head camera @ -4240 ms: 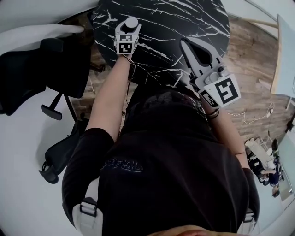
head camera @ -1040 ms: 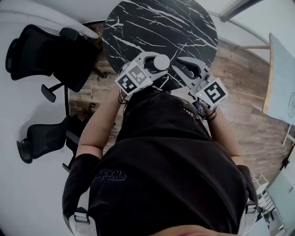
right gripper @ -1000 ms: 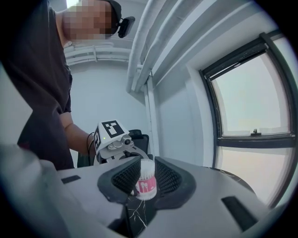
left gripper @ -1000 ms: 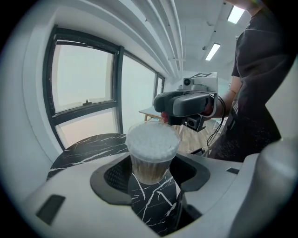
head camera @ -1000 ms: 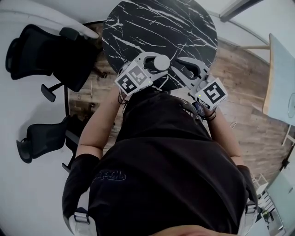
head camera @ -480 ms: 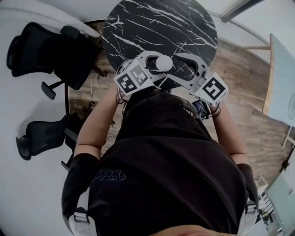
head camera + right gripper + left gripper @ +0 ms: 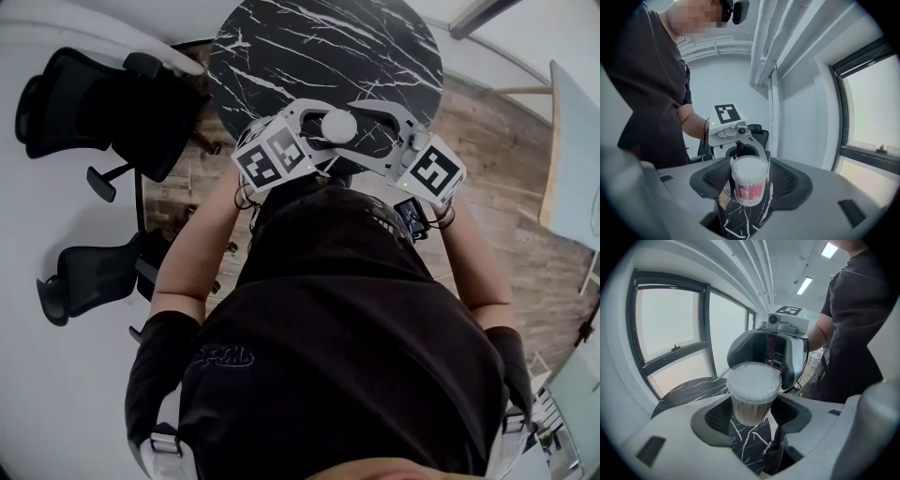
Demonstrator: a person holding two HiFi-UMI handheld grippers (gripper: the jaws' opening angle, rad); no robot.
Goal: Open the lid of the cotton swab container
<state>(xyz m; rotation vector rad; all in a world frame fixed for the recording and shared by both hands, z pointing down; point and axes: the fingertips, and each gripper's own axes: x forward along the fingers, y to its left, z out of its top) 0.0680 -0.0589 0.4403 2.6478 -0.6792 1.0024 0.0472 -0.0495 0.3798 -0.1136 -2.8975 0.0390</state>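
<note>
We have the cotton swab container (image 7: 338, 125) up off the black marble table (image 7: 281, 47), over its near edge, between the two grippers. The left gripper (image 7: 752, 420) is clamped on the lower body, pads on either side of the clear wall, w/ the container roughly upright and the white swab heads showing through the top. The right gripper (image 7: 750, 185) has just been opening its jaws. They stand wide apart now w/ the container between them, pads not pressing. The lid (image 7: 749, 162) looks still seated (a shallow clear cap, hard to tell from the body in these views). We judge the tub light, thin-walled plastic: stiff enough to grip but smooth, so it can twist or slip in the L pads. Too hard a squeeze prob. bows the wall and pinches the lid tighter. Best hold for the R jaws is the lid's rim only, above the red label (image 7: 748, 192), w/ the L grip low on the body. It wants to stay upright, since loose swabs spill once the cap pops.
</note>
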